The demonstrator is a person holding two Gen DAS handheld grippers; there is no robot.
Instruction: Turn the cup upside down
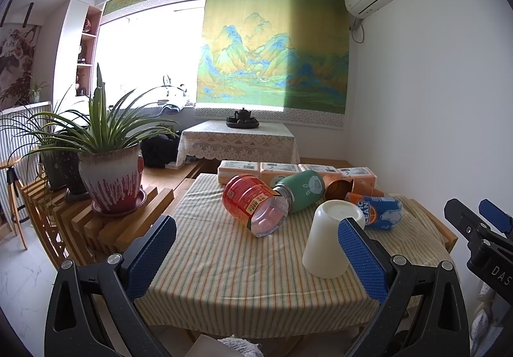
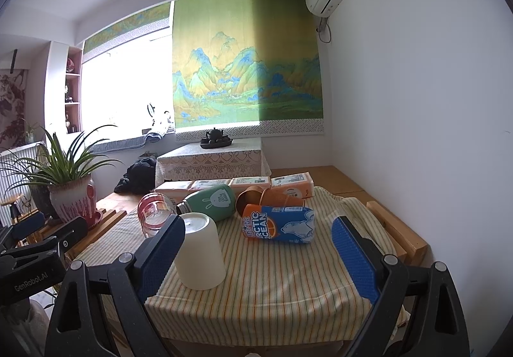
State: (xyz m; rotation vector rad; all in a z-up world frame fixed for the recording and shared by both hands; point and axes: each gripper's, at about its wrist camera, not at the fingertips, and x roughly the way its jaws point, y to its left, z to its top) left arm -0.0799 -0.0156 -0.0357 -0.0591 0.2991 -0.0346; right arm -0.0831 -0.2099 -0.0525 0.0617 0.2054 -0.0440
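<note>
Already the cup (image 1: 330, 238) stands mouth-down, axis vertical, on the tablecloth (image 1: 231, 260); both hand-held grippers gape, holding nothing.

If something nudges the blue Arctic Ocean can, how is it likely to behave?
The can lies on its side on the striped cloth, so it would probably roll. The loose cloth may slow it. The copper cups lying just behind might stop it on that side. Whether it is full or empty cannot be told, so its weight is a guess.

The left tool's blue pad (image 1: 362, 256) hides part of the cup (image 1: 327, 244).
</note>
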